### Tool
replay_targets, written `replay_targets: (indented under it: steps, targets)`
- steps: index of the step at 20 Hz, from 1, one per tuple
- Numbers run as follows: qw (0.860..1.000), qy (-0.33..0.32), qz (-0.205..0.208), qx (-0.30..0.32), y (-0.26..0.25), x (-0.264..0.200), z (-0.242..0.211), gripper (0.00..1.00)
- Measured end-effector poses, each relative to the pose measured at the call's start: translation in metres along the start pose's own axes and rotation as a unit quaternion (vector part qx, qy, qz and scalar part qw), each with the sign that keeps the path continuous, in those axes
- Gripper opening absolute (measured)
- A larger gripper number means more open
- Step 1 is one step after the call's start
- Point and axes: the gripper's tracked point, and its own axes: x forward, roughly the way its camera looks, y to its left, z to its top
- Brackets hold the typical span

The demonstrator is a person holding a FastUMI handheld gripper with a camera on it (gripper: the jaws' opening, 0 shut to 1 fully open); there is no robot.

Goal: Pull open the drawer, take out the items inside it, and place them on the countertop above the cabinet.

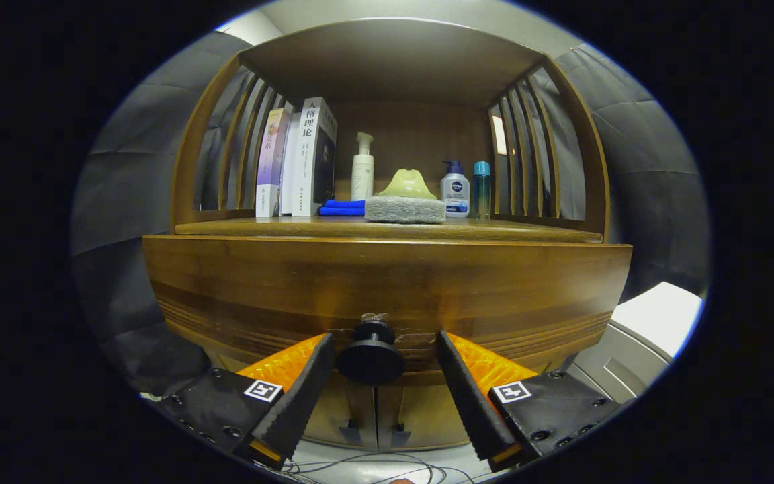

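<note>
The gripper (381, 359) stands wide, its fingers flanking the drawer (387, 289) knob (371, 356) without touching; a bottle (455, 189) reads NIVEA.

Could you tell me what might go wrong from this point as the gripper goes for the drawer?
1. The gripper is open, its fingers either side of the round black drawer knob with gaps; closing off-centre could let the small knob slip out.
2. The grey rectangular sponge and folded blue cloth sit near the wooden countertop's front edge; a sharp pull might jolt them.
</note>
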Motion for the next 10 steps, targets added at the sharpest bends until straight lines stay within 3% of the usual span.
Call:
replay_targets:
  steps: [10]
  targets:
    - [1.000,0.002,-0.002,0.004,0.001,0.029,0.006,0.98]
